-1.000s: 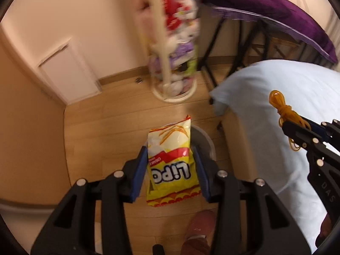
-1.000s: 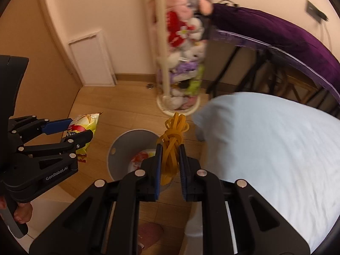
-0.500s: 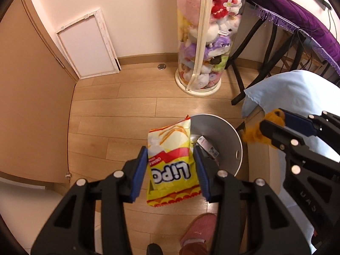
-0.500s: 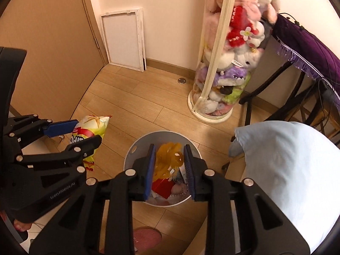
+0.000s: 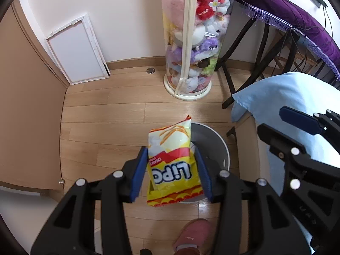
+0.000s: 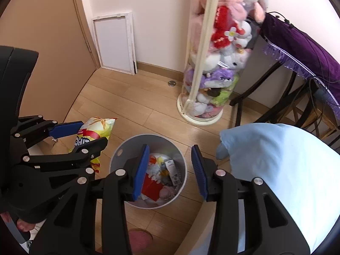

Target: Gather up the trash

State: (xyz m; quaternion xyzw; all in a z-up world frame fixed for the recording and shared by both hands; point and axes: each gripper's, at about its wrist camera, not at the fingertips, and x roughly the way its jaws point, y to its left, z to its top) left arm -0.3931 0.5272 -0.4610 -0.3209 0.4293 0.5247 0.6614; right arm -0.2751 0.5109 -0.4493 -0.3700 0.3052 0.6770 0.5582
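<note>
Our left tongs (image 5: 173,170) stay clamped on the Lipo snack bag (image 5: 173,165) over the near rim of the grey bin (image 6: 146,170), right tongs (image 6: 170,167) opening and empty above it; released here, we risk the bag tipping onto the floor.

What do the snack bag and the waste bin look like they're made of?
The snack bag looks like thin glossy plastic film: printed yellow and red, crinkled, with a crimped bottom seam. The waste bin looks like smooth matte grey plastic, though painted metal can't be ruled out; its wall is plain and seamless.
</note>
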